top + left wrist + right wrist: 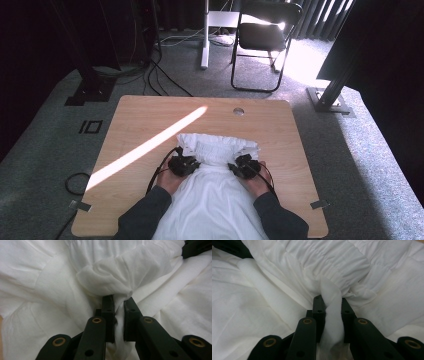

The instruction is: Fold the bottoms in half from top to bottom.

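High view: a person is working a white garment [215, 195] on the wooden table [140, 120], cloth lying from the near edge up past the middle, with the gathered elastic band [220, 147] folded over toward the far side. The left gripper [184, 165] and right gripper [245, 167] are sitting on the two sides of the fold, level with each other, probably so the fold comes out straight across. Forearms are coming in from the bottom edge. A sunbeam is crossing the bare wood at left; a black chair [265, 35] is standing on the carpet beyond, well apart.

Left gripper view: the left gripper [119, 303] is clenching a bunched pinch of the white garment [45, 290], fabric squeezed between the jaws and ballooning just above the tips. Pinching at the edge seems meant to carry the whole layer.

Right gripper view: the right gripper [331, 302] is also grasping the cloth, a thick wad running down between the jaws, right below the shirred elastic band [332, 260]. Gripping near the band likely keeps the heavier gathered part under control.
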A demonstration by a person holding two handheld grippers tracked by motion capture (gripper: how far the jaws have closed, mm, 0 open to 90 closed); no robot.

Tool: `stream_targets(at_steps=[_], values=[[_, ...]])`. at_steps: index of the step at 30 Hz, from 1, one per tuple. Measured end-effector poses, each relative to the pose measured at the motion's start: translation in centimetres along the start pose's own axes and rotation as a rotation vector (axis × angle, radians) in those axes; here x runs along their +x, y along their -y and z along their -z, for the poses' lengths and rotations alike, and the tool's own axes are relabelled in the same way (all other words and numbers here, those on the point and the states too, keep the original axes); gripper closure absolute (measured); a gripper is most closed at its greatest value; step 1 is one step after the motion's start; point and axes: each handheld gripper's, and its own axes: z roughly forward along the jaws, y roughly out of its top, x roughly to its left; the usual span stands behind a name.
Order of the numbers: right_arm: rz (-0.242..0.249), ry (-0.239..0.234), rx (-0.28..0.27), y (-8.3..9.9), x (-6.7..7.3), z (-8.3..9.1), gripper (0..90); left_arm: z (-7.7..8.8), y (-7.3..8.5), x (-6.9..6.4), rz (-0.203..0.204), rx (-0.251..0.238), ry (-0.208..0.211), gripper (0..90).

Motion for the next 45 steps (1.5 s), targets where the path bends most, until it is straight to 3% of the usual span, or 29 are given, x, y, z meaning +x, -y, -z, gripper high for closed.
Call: stream_targets(at_steps=[7, 9, 11, 12, 15, 18, 21, 25, 26, 27, 30, 31, 32, 33, 34, 37, 38, 39, 40, 41, 44, 45], values=[[-0.015, 0.045, 0.024, -2.8, -1.4, -2.1, 79.8, -1.5, -1.6, 2.3, 0.035, 0.001, -0.053, 83.1], [0.01, 0.101, 0.034, -4.3, -1.6, -3.4, 80.0, -2.2, -2.4, 3.3, 0.05, 0.003, -0.085, 83.1], [0.015, 0.126, 0.039, -5.2, -1.7, -4.1, 80.1, -2.4, -2.7, 3.6, 0.054, 0.007, -0.097, 83.2], [0.018, 0.136, 0.04, -5.7, -1.9, -4.6, 80.1, -2.8, -3.3, 4.1, 0.054, 0.021, -0.127, 83.1], [-0.005, 0.131, 0.047, -6.8, -2.5, -5.5, 80.0, -3.3, -4.1, 4.9, 0.07, 0.039, -0.155, 83.1], [-0.034, 0.111, 0.058, -7.6, -3.1, -5.9, 79.9, -3.4, -4.5, 5.5, 0.092, 0.052, -0.148, 83.1], [-0.025, 0.105, 0.057, -7.9, -3.2, -5.6, 80.2, -3.1, -4.6, 5.6, 0.109, 0.052, -0.135, 83.7], [-0.076, 0.067, -0.039, -8.0, -3.7, -3.2, 80.4, -0.2, -5.0, 5.4, 0.117, -0.037, -0.098, 84.3], [-0.077, 0.062, -0.057, -8.2, -3.8, -2.6, 80.4, -0.2, -5.0, 5.4, 0.117, -0.037, -0.098, 84.4], [-0.073, 0.05, -0.088, -8.4, -3.8, -1.5, 80.5, 1.7, -5.5, 5.2, 0.111, -0.097, -0.083, 84.5], [-0.054, 0.037, -0.166, -9.1, -3.6, 1.2, 80.5, 4.9, -6.5, 4.3, 0.093, -0.186, -0.064, 84.5], [-0.049, 0.032, -0.194, -9.3, -3.5, 2.3, 80.5, 4.9, -6.5, 4.3, 0.093, -0.186, -0.064, 84.5], [-0.036, 0.031, -0.23, -9.6, -3.2, 3.7, 80.4, 6.1, -6.8, 3.8, 0.078, -0.215, -0.061, 84.6], [-0.036, 0.031, -0.23, -9.6, -3.2, 3.7, 80.4, 7.1, -7.0, 3.4, 0.07, -0.24, -0.055, 84.6], [-0.007, 0.035, -0.279, -10.0, -2.7, 5.8, 80.5, 8.7, -7.2, 2.4, 0.053, -0.276, -0.04, 84.5], [0.037, 0.033, -0.33, -9.8, -1.7, 8.7, 80.5, 11.4, -7.1, 0.7, 0.01, -0.326, -0.014, 84.5], [0.037, 0.033, -0.33, -9.8, -1.7, 8.7, 80.5, 11.4, -7.1, 0.7, 0.01, -0.326, -0.014, 84.5], [0.059, 0.005, -0.356, -8.9, -0.9, 10.7, 80.4, 12.8, -6.4, -0.3, -0.005, -0.353, 0.019, 84.5], [0.06, -0.009, -0.363, -8.5, -0.6, 11.2, 80.4, 12.8, -6.4, -0.3, -0.005, -0.353, 0.019, 84.4], [0.067, -0.028, -0.364, -7.6, -0.2, 11.8, 80.4, 13.5, -5.3, -1.4, -0.016, -0.357, 0.052, 84.4], [0.087, -0.039, -0.32, -5.4, 0.8, 12.0, 80.3, 12.8, -3.1, -3.2, -0.045, -0.3, 0.075, 84.1], [0.097, -0.028, -0.301, -4.4, 1.1, 11.7, 80.3, 12.8, -3.1, -3.2, -0.045, -0.3, 0.075, 84.0]])
